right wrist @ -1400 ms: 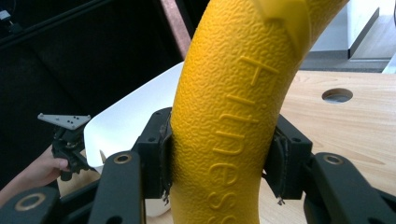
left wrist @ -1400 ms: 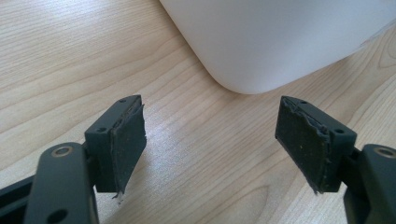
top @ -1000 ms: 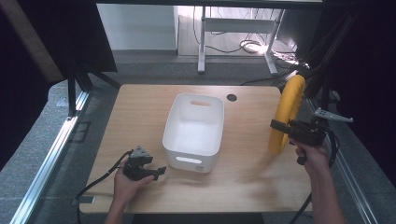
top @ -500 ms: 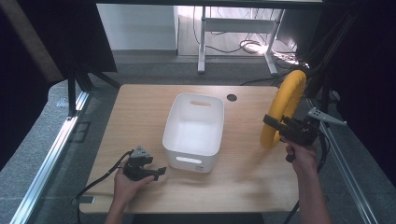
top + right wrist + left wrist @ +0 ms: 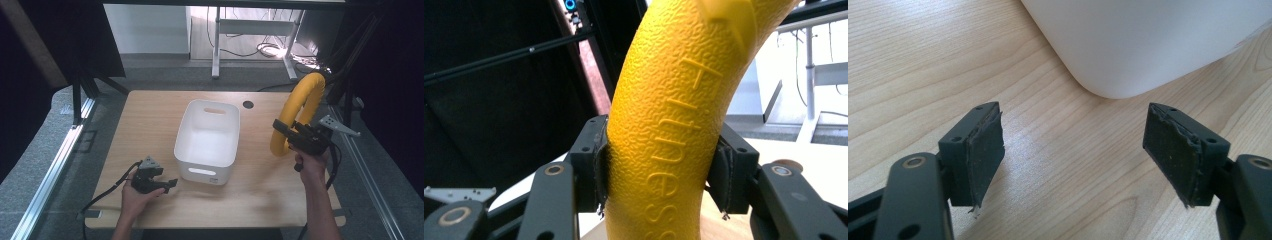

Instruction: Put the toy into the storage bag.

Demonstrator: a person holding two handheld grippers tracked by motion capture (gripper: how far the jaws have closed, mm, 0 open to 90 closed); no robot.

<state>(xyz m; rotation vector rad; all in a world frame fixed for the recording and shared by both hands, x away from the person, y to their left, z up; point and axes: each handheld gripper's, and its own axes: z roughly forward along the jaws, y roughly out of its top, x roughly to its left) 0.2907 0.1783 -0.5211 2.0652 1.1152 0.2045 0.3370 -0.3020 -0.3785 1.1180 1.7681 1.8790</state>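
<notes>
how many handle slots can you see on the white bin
2. One slot is cut into the far end wall of the white bin, near the rim. The other slot is in the near end wall, facing the person. No others show on the long sides.

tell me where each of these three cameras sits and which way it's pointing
High view: above the person's side, looking forward and down on the table; forearms, left gripper, right gripper.
Left gripper view: on the left gripper, its open jaws toward the white bin.
Right gripper view: on the right gripper, clamped on the yellow ring.
Shared: bin, ring.
</notes>
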